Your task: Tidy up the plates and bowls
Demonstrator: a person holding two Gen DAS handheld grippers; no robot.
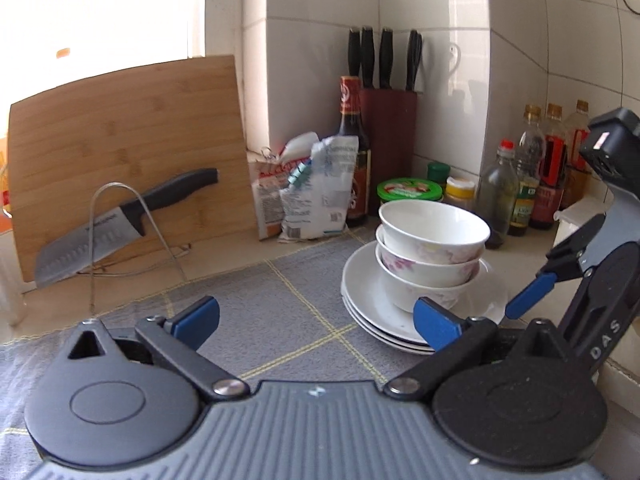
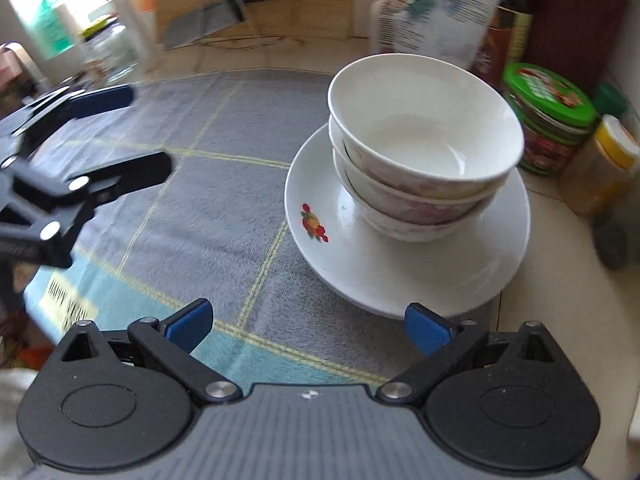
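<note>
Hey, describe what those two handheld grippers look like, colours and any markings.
Left gripper and right gripper look alike: ribbed grey body, round black discs either side, black linkage arms with silver pivot pins, blue finger pads. Seen from the left wrist view, the right one carries white letters "DAS" and a black box on top.

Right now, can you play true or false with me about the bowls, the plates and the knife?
1. Three bowls sit nested on the stack of plates. True.
2. The top bowl is full of soup. False: it looks empty.
3. The left gripper is squeezing a bowl. False: it is open and holds nothing.
4. A big knife leans in a wire rack in front of the wooden cutting board. True.
5. The right gripper is open, close to the plates. True.
6. The plates sit on bare wood. False: they rest on a grey cloth.
</note>
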